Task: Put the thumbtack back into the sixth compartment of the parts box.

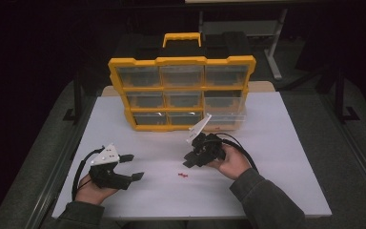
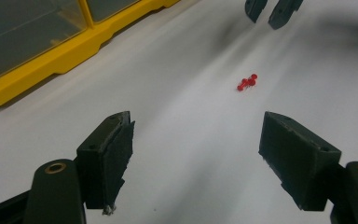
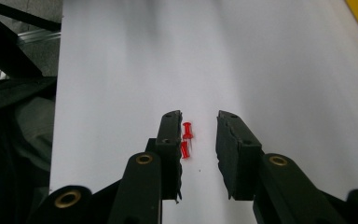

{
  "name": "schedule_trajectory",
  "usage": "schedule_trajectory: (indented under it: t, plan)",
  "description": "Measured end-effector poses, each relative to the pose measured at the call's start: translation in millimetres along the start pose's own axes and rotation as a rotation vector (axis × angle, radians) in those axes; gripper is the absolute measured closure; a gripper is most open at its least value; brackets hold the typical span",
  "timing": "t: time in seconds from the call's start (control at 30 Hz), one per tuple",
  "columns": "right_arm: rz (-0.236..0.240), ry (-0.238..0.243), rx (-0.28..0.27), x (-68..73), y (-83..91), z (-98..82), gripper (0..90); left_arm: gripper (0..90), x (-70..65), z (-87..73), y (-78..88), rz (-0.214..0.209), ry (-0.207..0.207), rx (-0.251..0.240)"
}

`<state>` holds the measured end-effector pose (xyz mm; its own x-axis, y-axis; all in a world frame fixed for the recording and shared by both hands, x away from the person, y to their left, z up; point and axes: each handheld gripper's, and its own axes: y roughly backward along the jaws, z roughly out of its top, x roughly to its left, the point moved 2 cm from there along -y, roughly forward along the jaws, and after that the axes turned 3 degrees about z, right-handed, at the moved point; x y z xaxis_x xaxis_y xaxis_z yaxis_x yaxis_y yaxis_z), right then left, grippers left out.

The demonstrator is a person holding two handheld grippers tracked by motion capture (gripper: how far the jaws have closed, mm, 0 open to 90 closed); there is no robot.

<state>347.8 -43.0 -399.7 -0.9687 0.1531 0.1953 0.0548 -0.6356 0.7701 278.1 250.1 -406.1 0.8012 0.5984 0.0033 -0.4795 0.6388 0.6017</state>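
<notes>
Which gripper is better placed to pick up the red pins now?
Right. The right gripper hangs over the red pins, its open jaws either side of them. The left gripper sits off to the side, well apart.

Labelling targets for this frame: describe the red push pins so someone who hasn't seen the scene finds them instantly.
Start at the yellow organizer case standing at the back of the white table. Come toward the person's side, to the bare patch just in front of the right gripper. The red push pins lie there, a tiny cluster and the sole red thing on the white surface.
</notes>
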Motion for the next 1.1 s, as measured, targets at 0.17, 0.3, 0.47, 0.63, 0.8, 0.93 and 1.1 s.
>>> schedule_trajectory:
  t: [0.17,0.3,0.47,0.63,0.8,0.93,1.1]
  plan:
    - [-0.002,0.011,0.023,-2.0,-17.0,1.4,70.3,25.3,-0.3,0.5,0.1,0.001,-0.002,-0.005]
    - [0.003,0.009,0.027,-4.3,-23.5,2.0,70.9,25.4,-0.1,-0.2,-0.3,0.0,-0.001,-0.004]
    - [0.004,0.015,0.043,-5.6,-36.5,2.0,72.0,25.4,-0.2,0.6,-0.2,-0.001,-0.001,-0.006]
    - [0.013,0.027,0.056,-8.3,-45.3,1.7,73.2,25.3,0.8,-0.7,-0.1,0.0,0.006,-0.004]
    - [0.029,0.016,0.077,-5.9,-50.3,2.7,74.5,25.2,0.4,0.0,0.3,0.003,0.002,-0.009]
    - [0.037,0.013,0.088,-5.3,-54.0,3.2,75.4,25.3,0.1,0.1,0.2,0.0,0.004,-0.011]
    - [0.051,0.015,0.088,-8.7,-57.8,1.9,75.6,25.2,0.7,0.0,0.7,0.001,0.0,-0.009]
